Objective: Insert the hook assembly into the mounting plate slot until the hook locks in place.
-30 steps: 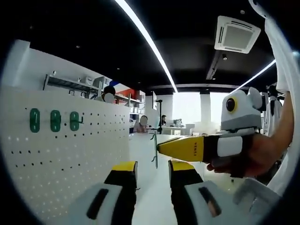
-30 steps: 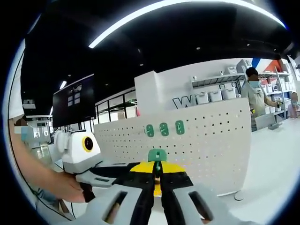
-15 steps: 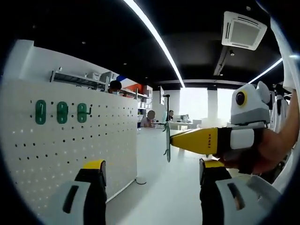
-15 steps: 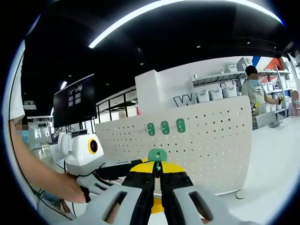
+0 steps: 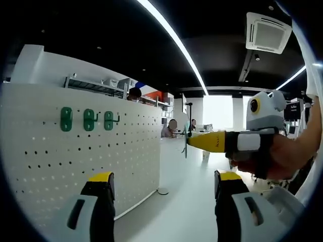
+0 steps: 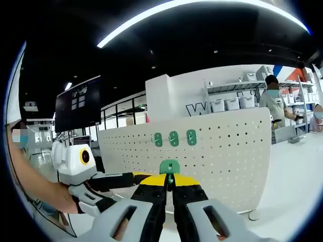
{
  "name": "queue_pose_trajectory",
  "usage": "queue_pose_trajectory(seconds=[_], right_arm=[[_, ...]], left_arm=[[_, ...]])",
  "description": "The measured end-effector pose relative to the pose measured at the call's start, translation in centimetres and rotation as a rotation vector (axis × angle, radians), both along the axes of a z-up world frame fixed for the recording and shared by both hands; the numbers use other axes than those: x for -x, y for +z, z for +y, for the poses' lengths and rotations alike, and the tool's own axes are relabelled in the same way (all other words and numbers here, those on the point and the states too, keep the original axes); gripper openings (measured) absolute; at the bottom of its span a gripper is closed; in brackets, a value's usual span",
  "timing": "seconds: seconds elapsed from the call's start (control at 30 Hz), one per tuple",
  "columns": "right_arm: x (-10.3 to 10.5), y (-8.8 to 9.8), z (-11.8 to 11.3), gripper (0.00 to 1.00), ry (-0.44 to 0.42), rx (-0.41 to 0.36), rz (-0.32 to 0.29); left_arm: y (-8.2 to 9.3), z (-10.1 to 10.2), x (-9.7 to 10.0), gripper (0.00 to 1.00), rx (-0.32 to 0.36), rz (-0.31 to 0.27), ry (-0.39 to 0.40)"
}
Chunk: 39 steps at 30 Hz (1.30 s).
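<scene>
- The right gripper (image 6: 169, 194) had its jaws pinched together on a green hook (image 6: 169, 167), which stuck up past the yellow tips, so the mounting end stayed free to meet the board.
- In the left gripper view the same gripper (image 5: 204, 141) came in from the right, held in a hand (image 5: 282, 159), with the hook (image 5: 185, 141) seen edge-on at its tip, thin and upright.
- The pegboard (image 6: 222, 156) stood upright on the white table (image 6: 298, 171); the hook was well short of it, in the air in front of its face.
- Three green hooks (image 6: 174, 138) already sat in a row near the top of the board; in the left gripper view they showed as (image 5: 88, 119). The free holes beside them looked like the likely target, though which one I could not tell.
- The left gripper (image 5: 160, 189) had its jaws wide apart and held nothing; it probably hung back beside the board to keep board and hook in sight.
- Judged from this, insertion was not yet begun; the next move would need the hook lined up squarely with the holes.
</scene>
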State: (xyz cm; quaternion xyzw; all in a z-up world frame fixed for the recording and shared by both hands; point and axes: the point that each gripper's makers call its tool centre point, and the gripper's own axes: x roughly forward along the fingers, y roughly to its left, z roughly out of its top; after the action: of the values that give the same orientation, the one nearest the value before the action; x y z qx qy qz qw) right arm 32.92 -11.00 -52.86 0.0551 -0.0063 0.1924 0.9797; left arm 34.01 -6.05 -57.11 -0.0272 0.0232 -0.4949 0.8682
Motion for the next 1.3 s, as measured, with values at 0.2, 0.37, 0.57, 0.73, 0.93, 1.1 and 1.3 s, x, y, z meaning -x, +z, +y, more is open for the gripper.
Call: queue_pose_trajectory(seconds=[0.2, 0.37, 0.57, 0.73, 0.93, 1.1, 1.3], right_arm=[[-1.3, 0.4, -0.5, 0.01, -0.011, 0.02, -0.01], [-2.2, 0.8, -0.8, 0.01, -0.018, 0.032, -0.019], [-3.5, 1.0, -1.2, 0.01, -0.029, 0.047, -0.025], [-4.4, 1.1, -1.6, 0.01, -0.039, 0.054, -0.03], [-5.7, 1.5, -2.1, 0.01, -0.054, 0.078, -0.044], [-7.0, 2.0, -2.8, 0.01, -0.071, 0.086, -0.057], [-8.7, 2.6, -3.4, 0.01, -0.085, 0.094, -0.072]], left_arm=[[-0.7, 3.3, -0.7, 0.83, -0.002, 0.009, 0.076], [-1.4, 5.7, -0.8, 0.83, -0.025, 0.003, 0.126], [-1.9, 8.9, -0.9, 0.81, -0.003, 0.021, 0.191], [-1.8, 10.5, -0.9, 0.81, 0.01, 0.018, 0.232], [-2.0, 11.5, -0.6, 0.82, 0.004, 0.018, 0.255], [-2.3, 12.6, -0.4, 0.82, 0.005, 0.025, 0.286], [-2.5, 13.7, 0.0, 0.82, 0.006, 0.03, 0.31]])
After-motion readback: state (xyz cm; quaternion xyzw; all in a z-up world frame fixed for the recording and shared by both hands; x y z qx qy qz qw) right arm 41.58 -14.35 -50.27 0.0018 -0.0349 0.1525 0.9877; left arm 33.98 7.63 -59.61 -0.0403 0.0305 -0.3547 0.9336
